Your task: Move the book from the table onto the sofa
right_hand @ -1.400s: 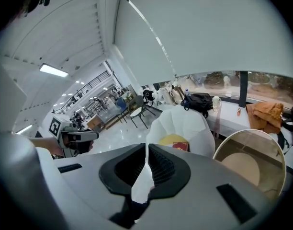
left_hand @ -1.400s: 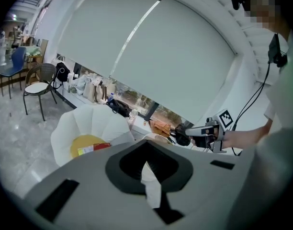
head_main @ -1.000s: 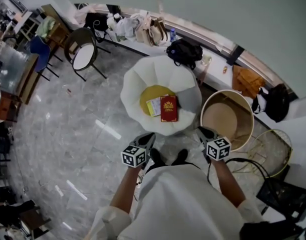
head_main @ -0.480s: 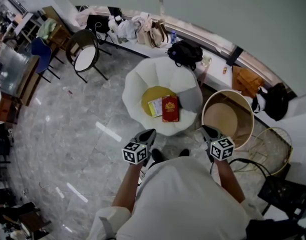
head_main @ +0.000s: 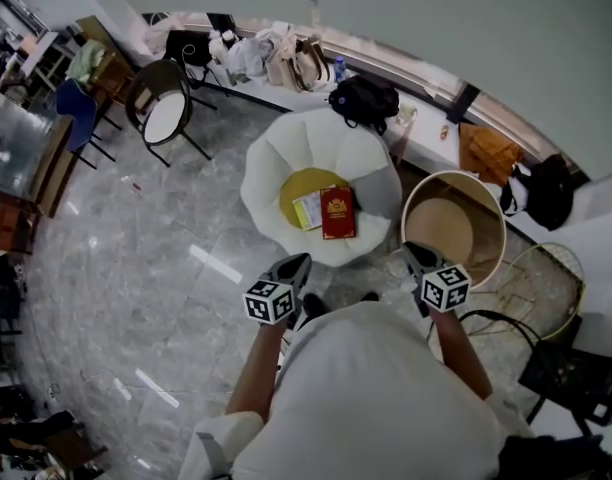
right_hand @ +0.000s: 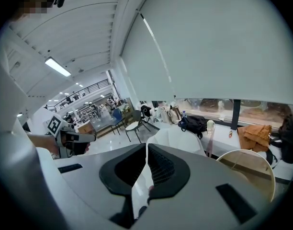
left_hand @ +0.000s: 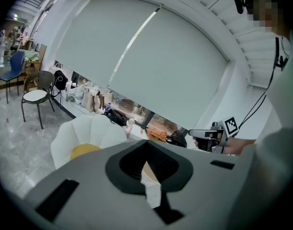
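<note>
Book (head_main: 337,213), red-covered, lies flat on the sofa (head_main: 276,158), on its yellow seat cushion (head_main: 304,184), with a paler booklet (head_main: 309,211) just beside it on the left. In the head view I see the white, petal-shaped sofa straight ahead of me and the round table (head_main: 486,203) just beside it to the right.

My left gripper (head_main: 297,263) hangs short of the sofa's near edge. Its jaws are clenched together with nothing between them, and its own view shows the pads meeting at the tip. My right gripper (head_main: 418,256) is held about level with it, close to the table's near rim, and its jaws are likewise pressed together and empty. Both point forward and somewhat down, and neither touches the book.

Behind the sofa sits a black bag (head_main: 364,98), and a chair (head_main: 166,113) stands off to the left on the marble floor (head_main: 136,258).
</note>
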